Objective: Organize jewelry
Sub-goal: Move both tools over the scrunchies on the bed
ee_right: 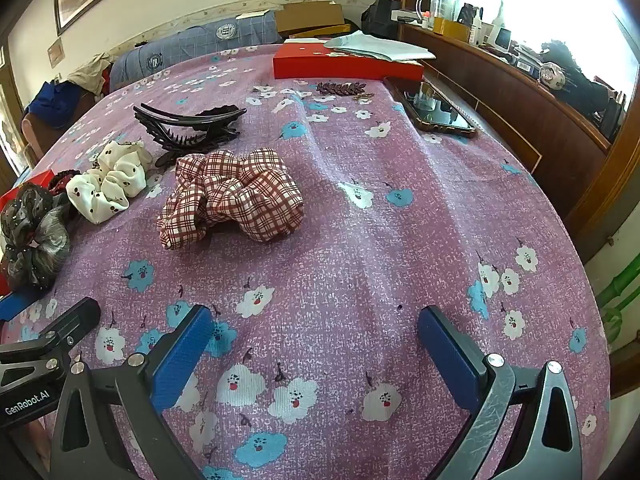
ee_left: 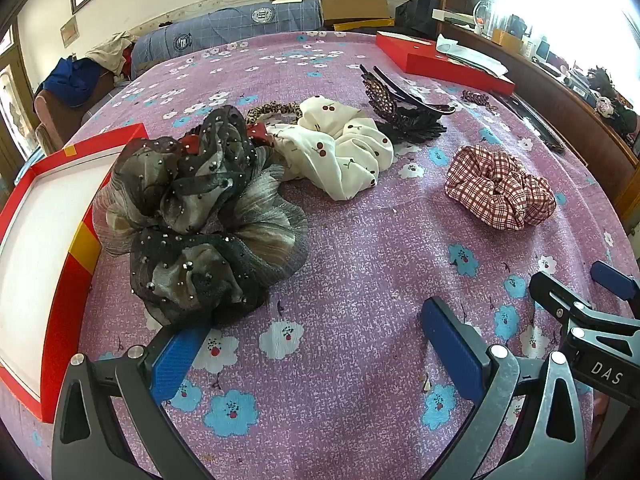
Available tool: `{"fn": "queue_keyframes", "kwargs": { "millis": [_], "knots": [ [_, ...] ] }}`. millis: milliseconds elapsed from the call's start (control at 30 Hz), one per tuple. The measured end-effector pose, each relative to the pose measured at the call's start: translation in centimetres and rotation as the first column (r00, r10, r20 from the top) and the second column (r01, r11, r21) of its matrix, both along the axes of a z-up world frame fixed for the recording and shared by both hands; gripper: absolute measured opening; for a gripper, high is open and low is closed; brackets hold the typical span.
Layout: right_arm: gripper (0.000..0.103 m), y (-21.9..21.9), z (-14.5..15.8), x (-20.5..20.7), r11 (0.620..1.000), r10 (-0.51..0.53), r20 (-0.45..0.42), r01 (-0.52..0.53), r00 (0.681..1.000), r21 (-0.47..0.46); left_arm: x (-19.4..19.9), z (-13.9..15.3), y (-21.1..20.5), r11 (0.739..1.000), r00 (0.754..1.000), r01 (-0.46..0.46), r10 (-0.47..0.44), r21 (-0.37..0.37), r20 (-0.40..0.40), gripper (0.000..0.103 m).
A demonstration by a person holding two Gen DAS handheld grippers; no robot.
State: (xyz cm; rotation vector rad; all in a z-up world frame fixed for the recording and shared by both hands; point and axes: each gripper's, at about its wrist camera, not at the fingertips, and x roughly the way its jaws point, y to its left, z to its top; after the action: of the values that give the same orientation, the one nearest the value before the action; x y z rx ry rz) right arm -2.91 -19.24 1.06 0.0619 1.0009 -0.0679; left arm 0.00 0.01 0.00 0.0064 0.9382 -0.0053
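While both jaws gape empty, scrunchies [ee_left: 200, 216] lie on the floral purple bedspread [ee_right: 360, 240]

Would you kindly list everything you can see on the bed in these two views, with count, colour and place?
Organza scrunchie: one, grey-black with studs, beside the open box.
Open box: one, red with white inside, left edge of the bed.
Cherry scrunchie: one, cream, mid bed.
Plaid scrunchie: one, red and white, right of the cherry one.
Claw clips: dark, count unclear, behind the scrunchies.
Leopard hair tie: one, partly hidden.
Closed box: one, red, far side.
Phone: one, dark, right edge.
Bedsheet: purple, floral.
Left hand-held gripper: open, empty.
Right hand-held gripper: open, empty.
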Motion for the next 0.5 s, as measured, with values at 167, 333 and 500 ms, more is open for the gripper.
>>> {"fn": "queue_keyframes", "kwargs": {
  "millis": [167, 333, 500],
  "knots": [
    [0.103, 0.0, -0.1, 0.1, 1.0, 0.0, -0.001, 0.0, 1.0, -0.001, 0.0, 0.0, 0.0, 1.0, 1.0, -0.001, 0.001, 0.003, -0.002, 0.103],
    [0.103, 0.0, -0.2, 0.1, 1.0, -0.002, -0.007, 0.002, 1.0, 0.003, -0.3, -0.1, -0.2, 1.0, 1.0, -0.013, 0.013, 0.006, -0.004, 0.103],
    [0.103, 0.1, -0.2, -0.1, 1.0, -0.015, -0.019, 0.015, 1.0, -0.001, -1.0, 0.3, -0.3, 1.0, 1.0, 0.0, 0.0, 0.002, -0.002, 0.103]
  ]
}}
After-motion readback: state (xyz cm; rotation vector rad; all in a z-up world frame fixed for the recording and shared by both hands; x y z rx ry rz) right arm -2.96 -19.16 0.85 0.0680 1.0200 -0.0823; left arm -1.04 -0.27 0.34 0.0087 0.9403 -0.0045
